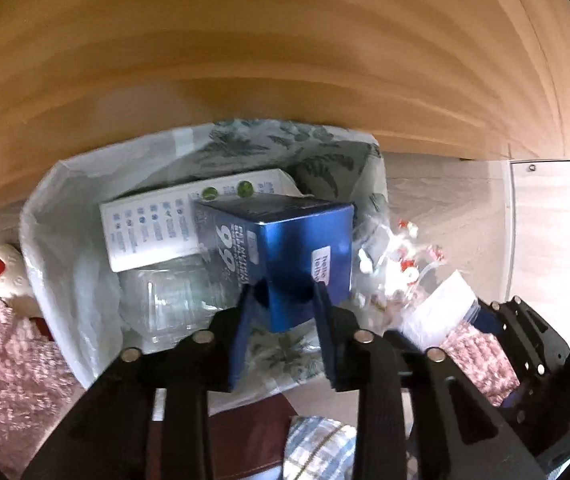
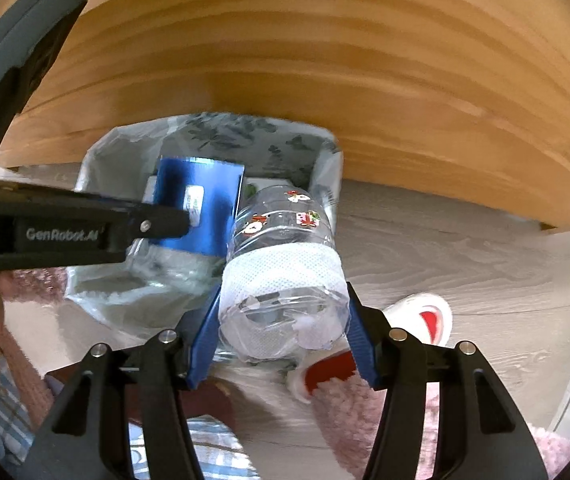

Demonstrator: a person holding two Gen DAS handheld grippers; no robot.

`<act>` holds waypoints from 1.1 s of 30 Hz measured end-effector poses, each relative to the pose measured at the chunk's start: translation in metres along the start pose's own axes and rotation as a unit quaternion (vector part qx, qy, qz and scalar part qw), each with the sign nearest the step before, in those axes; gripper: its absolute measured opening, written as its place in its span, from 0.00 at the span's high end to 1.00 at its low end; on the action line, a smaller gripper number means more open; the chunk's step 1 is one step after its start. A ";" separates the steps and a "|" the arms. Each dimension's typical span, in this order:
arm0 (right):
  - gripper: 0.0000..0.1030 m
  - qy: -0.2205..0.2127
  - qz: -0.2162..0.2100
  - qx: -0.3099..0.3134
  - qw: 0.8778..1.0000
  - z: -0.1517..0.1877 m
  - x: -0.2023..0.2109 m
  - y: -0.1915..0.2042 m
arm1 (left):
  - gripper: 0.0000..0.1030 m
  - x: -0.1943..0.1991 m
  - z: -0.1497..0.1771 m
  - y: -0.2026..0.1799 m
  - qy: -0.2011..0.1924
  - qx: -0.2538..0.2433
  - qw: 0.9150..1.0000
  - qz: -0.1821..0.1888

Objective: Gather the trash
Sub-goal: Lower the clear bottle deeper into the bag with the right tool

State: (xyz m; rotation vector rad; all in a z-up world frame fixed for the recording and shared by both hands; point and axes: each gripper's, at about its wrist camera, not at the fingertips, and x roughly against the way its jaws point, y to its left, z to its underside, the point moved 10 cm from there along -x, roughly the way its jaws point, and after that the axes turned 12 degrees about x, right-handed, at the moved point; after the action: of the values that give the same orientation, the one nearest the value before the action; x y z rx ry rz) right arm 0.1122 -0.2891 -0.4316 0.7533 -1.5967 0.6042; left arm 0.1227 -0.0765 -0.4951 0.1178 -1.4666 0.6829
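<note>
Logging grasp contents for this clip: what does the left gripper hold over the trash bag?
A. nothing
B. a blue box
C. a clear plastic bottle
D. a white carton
B: the left gripper is shut on the blue box above the open trash bag; the clear plastic bottle is in the right gripper.

Box (image 1: 301,256) above bag (image 1: 57,240), over carton (image 1: 153,224); bottle (image 2: 281,276) right of box.

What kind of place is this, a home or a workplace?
Probably a home room: a lined bin stands on a wood-look floor beside wooden furniture, with slippers near.
</note>
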 end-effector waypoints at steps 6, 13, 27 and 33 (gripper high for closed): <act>0.46 0.002 -0.032 0.008 0.999 -0.001 -0.007 0.016 | 0.41 -0.005 -0.004 0.003 -0.027 0.011 0.998 -0.052; 0.46 0.005 -0.057 -0.004 0.998 0.002 -0.013 0.020 | 0.41 -0.013 -0.013 0.008 -0.058 0.021 0.993 -0.098; 0.46 -0.012 0.024 0.018 0.999 0.009 0.020 0.005 | 0.44 -0.007 0.016 -0.004 -0.003 -0.028 0.997 -0.072; 0.46 0.011 0.041 0.039 0.998 0.019 0.010 0.008 | 0.43 -0.039 0.033 -0.002 0.049 -0.042 0.994 -0.086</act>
State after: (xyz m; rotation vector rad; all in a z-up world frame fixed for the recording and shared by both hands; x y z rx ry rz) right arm 0.0924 -0.2993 -0.4250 0.7395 -1.5981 0.7356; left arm 0.0969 -0.1068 -0.5261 0.1420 -1.3718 0.4788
